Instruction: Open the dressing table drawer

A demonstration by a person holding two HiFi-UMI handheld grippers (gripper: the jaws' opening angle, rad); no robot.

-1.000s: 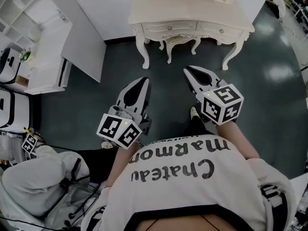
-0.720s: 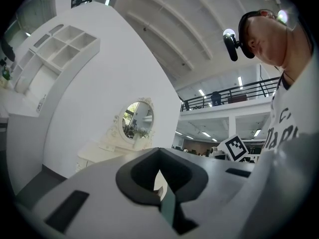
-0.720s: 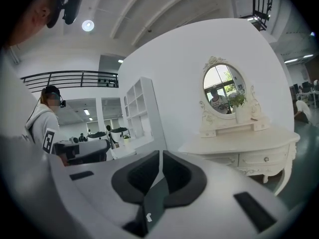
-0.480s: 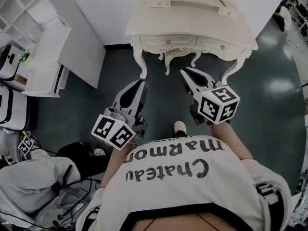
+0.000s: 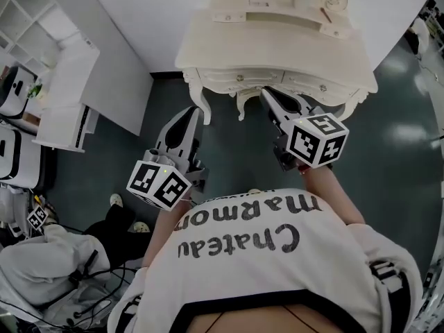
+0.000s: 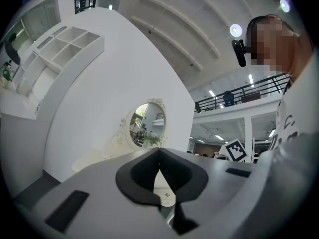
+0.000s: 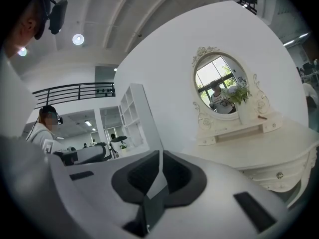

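The cream carved wooden dressing table (image 5: pixel 277 40) stands far centre against the white wall, its knobbed drawers (image 5: pixel 239 77) closed. The left gripper (image 5: pixel 189 114) and right gripper (image 5: pixel 268 96) hover near its front, both clenched on nothing.

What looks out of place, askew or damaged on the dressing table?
Nothing stands out. The dressing table stands against the wall, its drawers look shut flush, and the oval mirror sits upright and whole.

dressing table (image 5: pixel 270 44) against the wall (image 5: pixel 159 19), shelf unit (image 5: pixel 69 82) to its left, mirror (image 7: pixel 219 83) on it
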